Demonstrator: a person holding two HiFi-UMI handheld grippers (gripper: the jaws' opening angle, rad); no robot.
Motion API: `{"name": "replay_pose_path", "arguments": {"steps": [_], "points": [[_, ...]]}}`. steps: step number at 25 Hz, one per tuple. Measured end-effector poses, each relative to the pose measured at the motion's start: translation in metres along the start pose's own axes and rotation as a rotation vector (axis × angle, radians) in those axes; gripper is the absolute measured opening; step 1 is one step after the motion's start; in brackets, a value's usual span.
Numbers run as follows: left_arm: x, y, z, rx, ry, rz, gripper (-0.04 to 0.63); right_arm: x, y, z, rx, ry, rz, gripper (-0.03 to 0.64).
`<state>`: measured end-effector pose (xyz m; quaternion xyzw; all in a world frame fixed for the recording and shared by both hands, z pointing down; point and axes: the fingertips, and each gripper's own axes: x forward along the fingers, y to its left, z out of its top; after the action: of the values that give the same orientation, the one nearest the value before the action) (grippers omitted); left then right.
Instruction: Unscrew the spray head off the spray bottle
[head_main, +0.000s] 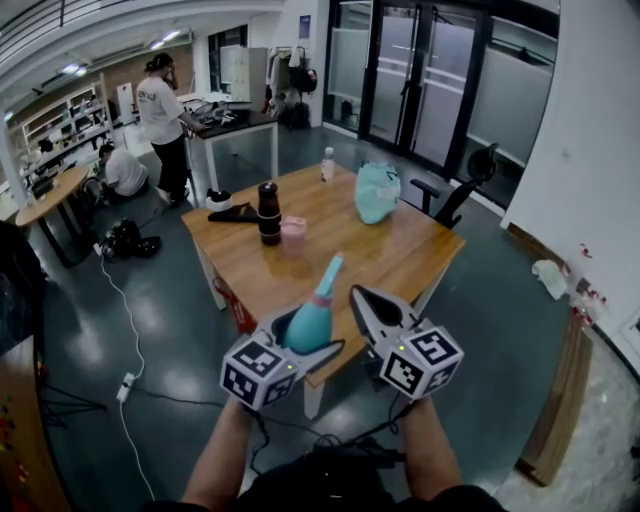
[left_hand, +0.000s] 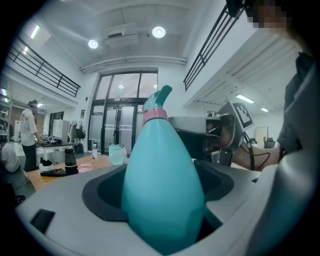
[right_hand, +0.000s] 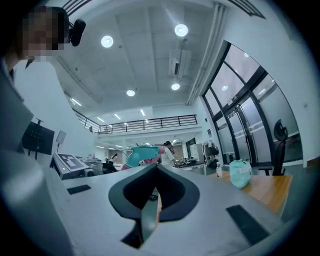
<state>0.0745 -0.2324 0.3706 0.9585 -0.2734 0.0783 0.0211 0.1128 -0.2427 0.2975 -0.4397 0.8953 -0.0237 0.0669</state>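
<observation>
Teal bottle (head_main: 312, 318) clamped in my left claw (head_main: 303, 342) at lower centre of frame, head (head_main: 331, 268) on.

My right claw (head_main: 362, 298) is shut and empty just right of the bottle, so it must open before it can take the head. The likely trouble is the grip: my left jaws pinch the smooth, tapering belly, and a hard twist at the pink collar (head_main: 322, 298) could spin the bottle or squeeze it out. It hangs by the near corner of the table (head_main: 400, 260), so a slip may send it to the floor. There is free air between the claws and bare wood ahead; the flask (head_main: 269, 212) stands well apart.
</observation>
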Motion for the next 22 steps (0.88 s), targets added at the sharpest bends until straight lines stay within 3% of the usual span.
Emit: {"name": "replay_pose_path", "arguments": {"steps": [5, 10, 12, 14, 20, 22], "points": [[-0.002, 0.003, -0.005, 0.019, -0.02, 0.044, 0.416, -0.006, 0.019, 0.001, 0.067, -0.019, 0.08, 0.009], [-0.003, 0.008, -0.009, 0.103, -0.049, 0.131, 0.416, -0.008, 0.042, 0.004, 0.185, -0.05, 0.175, 0.031], [-0.005, 0.006, -0.008, 0.129, -0.067, 0.155, 0.416, -0.006, 0.051, 0.0, 0.196, -0.034, 0.183, 0.114], [-0.006, 0.005, -0.007, 0.149, -0.078, 0.183, 0.416, -0.003, 0.056, -0.005, 0.204, -0.016, 0.173, 0.154], [-0.005, -0.002, -0.012, 0.187, -0.078, 0.202, 0.416, 0.002, 0.058, -0.014, 0.244, 0.004, 0.178, 0.156], [-0.005, -0.005, -0.013, 0.184, -0.078, 0.189, 0.416, 0.001, 0.056, -0.016, 0.233, 0.008, 0.171, 0.127]]}}
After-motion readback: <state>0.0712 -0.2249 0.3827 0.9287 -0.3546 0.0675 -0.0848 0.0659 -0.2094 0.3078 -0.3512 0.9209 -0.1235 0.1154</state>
